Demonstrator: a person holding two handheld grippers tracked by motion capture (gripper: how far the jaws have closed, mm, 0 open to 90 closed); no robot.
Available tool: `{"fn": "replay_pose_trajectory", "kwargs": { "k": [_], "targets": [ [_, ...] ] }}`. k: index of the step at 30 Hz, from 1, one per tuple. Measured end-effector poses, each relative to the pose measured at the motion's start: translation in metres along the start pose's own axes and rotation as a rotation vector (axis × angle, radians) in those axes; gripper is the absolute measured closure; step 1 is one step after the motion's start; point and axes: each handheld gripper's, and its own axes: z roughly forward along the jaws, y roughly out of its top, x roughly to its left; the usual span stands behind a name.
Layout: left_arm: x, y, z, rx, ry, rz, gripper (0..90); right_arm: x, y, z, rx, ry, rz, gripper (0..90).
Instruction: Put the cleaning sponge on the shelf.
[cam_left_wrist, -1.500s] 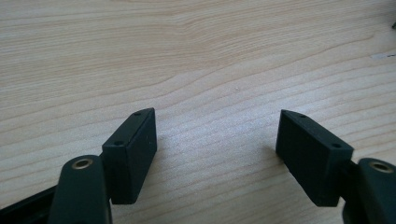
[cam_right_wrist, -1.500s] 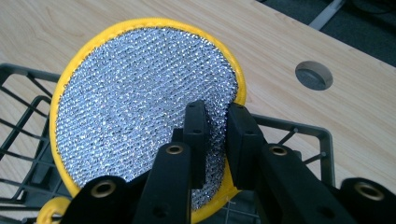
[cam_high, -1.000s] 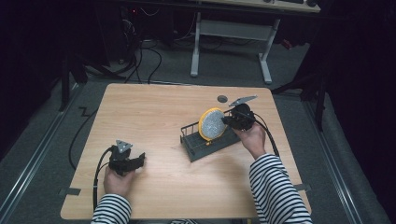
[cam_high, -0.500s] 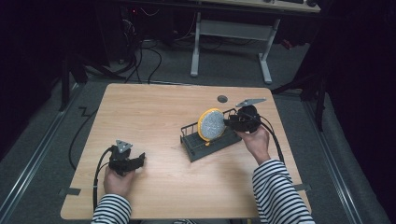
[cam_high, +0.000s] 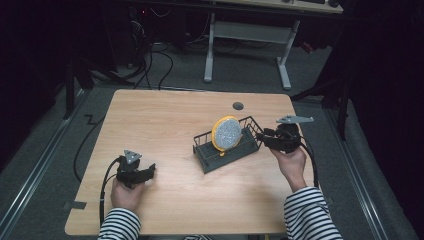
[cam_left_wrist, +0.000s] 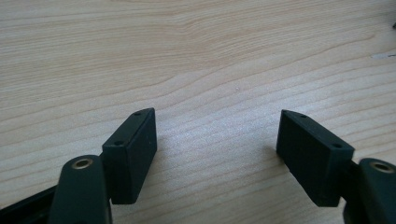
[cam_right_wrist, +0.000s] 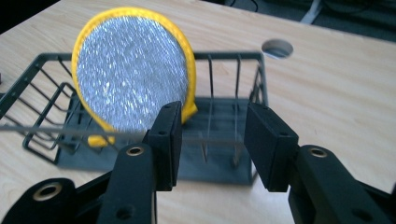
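From the high view, one round yellow-rimmed plate (cam_high: 226, 133) is standing on edge in one dark wire rack (cam_high: 228, 147) right of centre on the wooden table (cam_high: 165, 120), with the right gripper (cam_high: 267, 139) sitting just off the rack's right end and clearly nearer than the left gripper (cam_high: 148, 171), which is resting well apart near the table's front left. In the left gripper view, the left gripper's jaws are standing wide apart over bare wood with nothing between them. In the right gripper view, the right gripper's jaws have just been opening and are holding nothing, and the plate is rising ahead and slightly left of them, seemingly tilted back with its face towards the camera, though the blur is making the lean hard to judge.
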Motion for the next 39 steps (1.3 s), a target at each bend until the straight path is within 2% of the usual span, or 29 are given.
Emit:
{"fn": "replay_pose_trajectory", "kwargs": {
  "k": [5,12,14,17,23,30,39],
  "targets": [
    [0.0,0.0,0.0,-0.002,0.001,-0.001,29.2,-0.005,-0.02,-0.012,-0.006,-0.028,0.014,55.7],
    [0.0,0.0,0.0,-0.002,0.004,0.001,29.2,-0.014,-0.046,-0.024,-0.026,-0.031,0.076,55.4],
    [0.0,0.0,0.0,-0.001,0.003,0.002,29.3,-0.015,-0.052,-0.026,-0.036,-0.035,0.079,55.5],
    [0.0,0.0,0.0,0.0,0.004,0.002,29.4,-0.015,-0.061,-0.027,-0.031,-0.043,0.082,55.2],
    [-0.001,0.0,0.0,-0.001,0.005,0.003,29.3,-0.018,-0.076,-0.027,-0.029,-0.044,0.119,53.7],
    [-0.001,0.0,0.0,-0.001,0.006,0.003,29.3,-0.017,-0.091,-0.027,-0.023,-0.059,0.124,51.2],
    [-0.001,0.0,0.0,0.0,0.008,0.005,29.4,-0.016,-0.115,-0.019,-0.002,-0.078,0.146,49.0]
  ]
}}
